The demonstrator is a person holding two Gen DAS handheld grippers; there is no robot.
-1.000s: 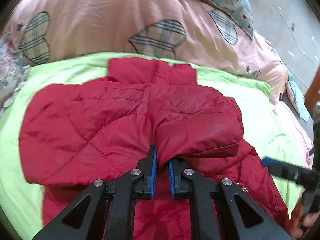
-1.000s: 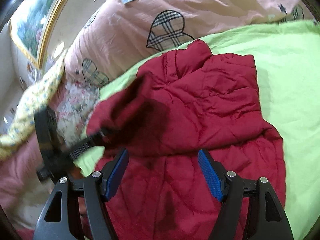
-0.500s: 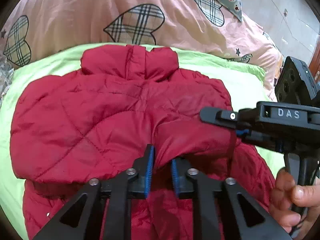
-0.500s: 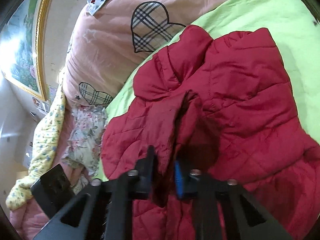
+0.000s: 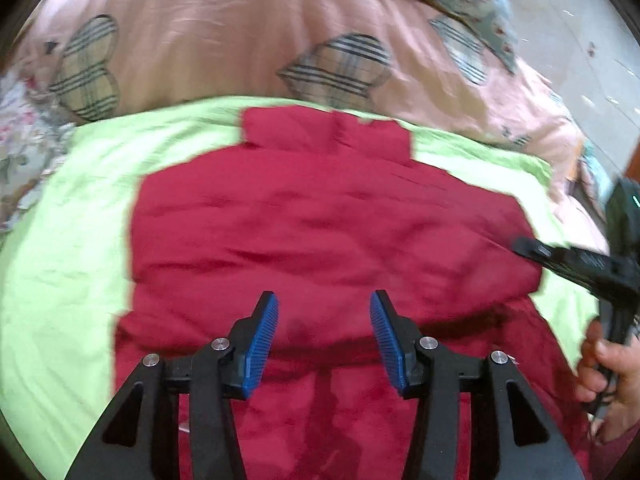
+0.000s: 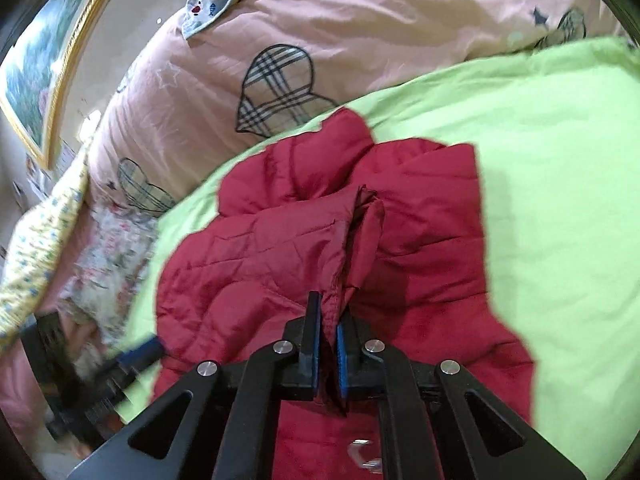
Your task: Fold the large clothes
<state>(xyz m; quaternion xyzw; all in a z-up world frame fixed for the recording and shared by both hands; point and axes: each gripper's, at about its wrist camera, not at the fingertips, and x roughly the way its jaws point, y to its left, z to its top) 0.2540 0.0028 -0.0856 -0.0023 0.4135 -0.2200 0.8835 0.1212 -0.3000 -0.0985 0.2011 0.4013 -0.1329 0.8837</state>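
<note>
A red quilted jacket lies on a lime-green sheet, collar at the far end, both sleeves folded across its body. My left gripper is open and empty just above the jacket's middle. My right gripper is shut on a fold of the jacket's sleeve cuff, which is pinched up from the body of the jacket. The right gripper also shows in the left wrist view, at the jacket's right edge, held by a hand.
A pink quilt with plaid hearts is piled behind the jacket. A floral cloth and a yellow patterned cloth lie at the left. A framed picture hangs on the wall. Tiled floor is at the far right.
My left gripper let go of the sleeve, opened and pulled back; the sleeve now lies flat. My right gripper closed on the sleeve cuff and holds it.
</note>
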